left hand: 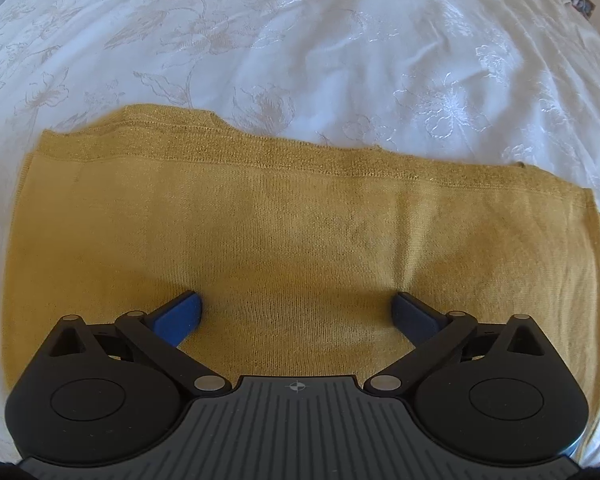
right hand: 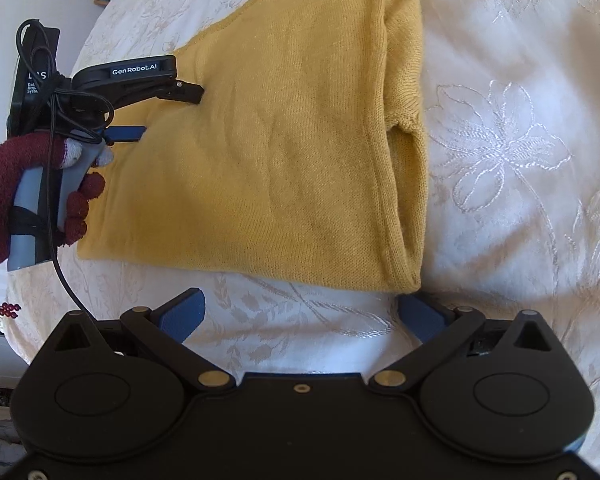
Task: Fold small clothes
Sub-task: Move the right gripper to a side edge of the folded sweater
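Item one: a mustard-yellow knit sweater point(left hand: 300, 232), which we find folded into a flat rectangle on a white bedspread point(left hand: 340, 40) embroidered with pale flowers. In the right wrist view the sweater point(right hand: 284, 152) shows a ribbed hem along one side and a stacked fold with a sleeve opening at the side nearer the bedspread's open expanse. We see layered ribbed edges at its far side in the left wrist view.

Item two: the left claw point(left hand: 298, 308), blue-padded, with its jaws spread wide apart over the knit surface. Nothing is gripped between them. From the right wrist view we see the left claw point(right hand: 168, 114) above the sweater's side, one dark finger tip appearing to touch the fabric, though we cannot tell for certain.

Item three: the left hand point(right hand: 28, 196), in a dark red fuzzy glove, wrapped around the grey handle, with a black cable point(right hand: 60, 264) trailing from it.

Item four: the right claw point(right hand: 300, 312), also blue-padded, jaws wide apart and empty, above bare bedspread just beside the sweater's near edge, its right pad close to the folded corner.
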The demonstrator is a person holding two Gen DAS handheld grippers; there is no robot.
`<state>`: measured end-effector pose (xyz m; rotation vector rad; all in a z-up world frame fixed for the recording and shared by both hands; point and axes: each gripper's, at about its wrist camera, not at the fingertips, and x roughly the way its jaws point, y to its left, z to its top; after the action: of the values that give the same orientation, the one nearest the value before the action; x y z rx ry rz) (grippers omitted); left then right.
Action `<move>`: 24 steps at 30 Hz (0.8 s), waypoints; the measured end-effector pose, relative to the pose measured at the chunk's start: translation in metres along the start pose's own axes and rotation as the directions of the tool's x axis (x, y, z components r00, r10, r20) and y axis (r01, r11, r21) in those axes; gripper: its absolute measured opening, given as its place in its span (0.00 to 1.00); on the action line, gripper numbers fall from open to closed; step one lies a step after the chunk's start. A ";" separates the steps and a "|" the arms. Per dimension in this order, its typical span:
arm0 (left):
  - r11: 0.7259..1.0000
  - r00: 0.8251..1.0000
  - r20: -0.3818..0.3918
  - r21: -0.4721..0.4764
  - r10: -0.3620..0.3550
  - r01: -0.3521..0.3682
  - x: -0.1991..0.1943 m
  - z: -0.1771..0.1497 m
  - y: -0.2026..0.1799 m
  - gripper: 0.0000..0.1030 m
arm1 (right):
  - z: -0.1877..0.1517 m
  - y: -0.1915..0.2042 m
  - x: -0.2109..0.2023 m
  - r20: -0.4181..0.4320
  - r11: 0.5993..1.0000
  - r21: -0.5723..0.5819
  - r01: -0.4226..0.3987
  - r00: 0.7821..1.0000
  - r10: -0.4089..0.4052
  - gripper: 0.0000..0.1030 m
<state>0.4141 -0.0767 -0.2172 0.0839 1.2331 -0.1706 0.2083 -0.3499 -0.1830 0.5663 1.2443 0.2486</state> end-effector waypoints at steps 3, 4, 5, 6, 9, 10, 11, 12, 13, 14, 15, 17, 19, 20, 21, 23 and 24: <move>1.000 0.999 -0.047 0.005 -0.019 0.019 -0.005 0.007 0.001 0.99 | -0.001 0.005 -0.001 -0.001 1.000 -0.013 -0.001 1.000 0.001 1.00; 1.000 0.998 -0.052 0.003 -0.028 0.028 -0.011 0.008 0.002 0.98 | 0.000 0.005 0.001 -0.002 1.000 -0.017 0.001 1.000 -0.001 1.00; 0.999 0.998 -0.044 0.005 -0.039 0.040 -0.017 0.007 0.003 0.97 | 0.000 0.005 0.001 -0.001 1.000 -0.017 0.001 1.000 -0.001 1.00; 0.999 0.998 -0.030 0.008 -0.050 0.050 -0.024 0.004 0.003 0.97 | -0.001 0.004 0.000 0.000 1.000 -0.016 0.002 1.000 -0.002 1.00; 0.998 0.999 -0.001 0.027 -0.052 0.052 -0.045 -0.012 0.003 0.97 | -0.001 0.003 0.004 0.006 1.000 -0.015 0.003 1.000 -0.003 1.00; 0.998 0.999 0.002 0.035 -0.047 0.047 -0.050 -0.018 0.003 0.97 | -0.001 0.003 0.006 0.008 1.000 -0.015 0.003 1.000 -0.003 1.00; 0.998 0.999 0.006 0.042 -0.039 0.039 -0.056 -0.025 0.003 0.97 | -0.002 0.003 0.006 0.010 1.000 -0.015 0.003 1.000 -0.003 1.00; 0.998 0.999 0.008 0.043 -0.036 0.035 -0.060 -0.031 0.003 0.97 | -0.003 0.005 0.007 0.011 1.000 -0.014 0.002 1.000 -0.002 1.00; 0.999 0.999 0.006 0.042 -0.035 0.035 -0.064 -0.038 0.003 0.97 | -0.004 0.004 0.007 0.011 1.000 -0.013 -0.001 1.000 0.001 1.00; 0.999 0.999 0.000 0.040 -0.037 0.037 -0.065 -0.044 0.003 0.97 | -0.004 0.004 0.006 0.010 1.000 -0.012 -0.007 1.000 0.008 1.00; 0.998 0.999 -0.010 0.038 -0.040 0.041 -0.065 -0.050 0.004 0.97 | -0.005 0.001 0.004 0.010 1.000 -0.004 -0.019 1.000 0.020 1.00; 0.998 0.998 -0.046 0.032 -0.043 0.045 -0.061 -0.058 0.009 0.97 | -0.004 -0.007 0.001 0.014 0.998 0.028 -0.050 0.999 0.049 1.00; 0.999 0.996 -0.081 0.028 -0.035 0.038 -0.053 -0.067 0.011 0.97 | -0.003 -0.015 -0.005 0.015 0.994 0.076 -0.084 0.996 0.083 0.99; 0.999 0.995 -0.099 0.028 -0.030 0.032 -0.048 -0.070 0.011 0.97 | -0.002 -0.018 -0.007 0.013 0.991 0.092 -0.094 0.996 0.093 0.99; 0.999 0.993 -0.113 0.027 -0.025 0.028 -0.044 -0.073 0.011 0.97 | -0.001 -0.021 -0.010 0.007 0.988 0.112 -0.108 0.994 0.107 0.99; 0.999 0.993 -0.119 0.019 -0.024 0.026 -0.037 -0.075 0.012 0.98 | 0.000 -0.026 -0.018 0.011 0.983 0.133 -0.124 0.992 0.123 0.99; 1.000 0.993 -0.118 0.017 -0.023 0.025 -0.035 -0.076 0.012 0.98 | 0.001 -0.027 -0.023 0.021 0.982 0.140 -0.126 0.992 0.125 0.99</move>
<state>0.3345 -0.0500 -0.2091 0.0962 1.3512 -0.2003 0.1989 -0.3835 -0.1782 0.7689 1.2227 0.2638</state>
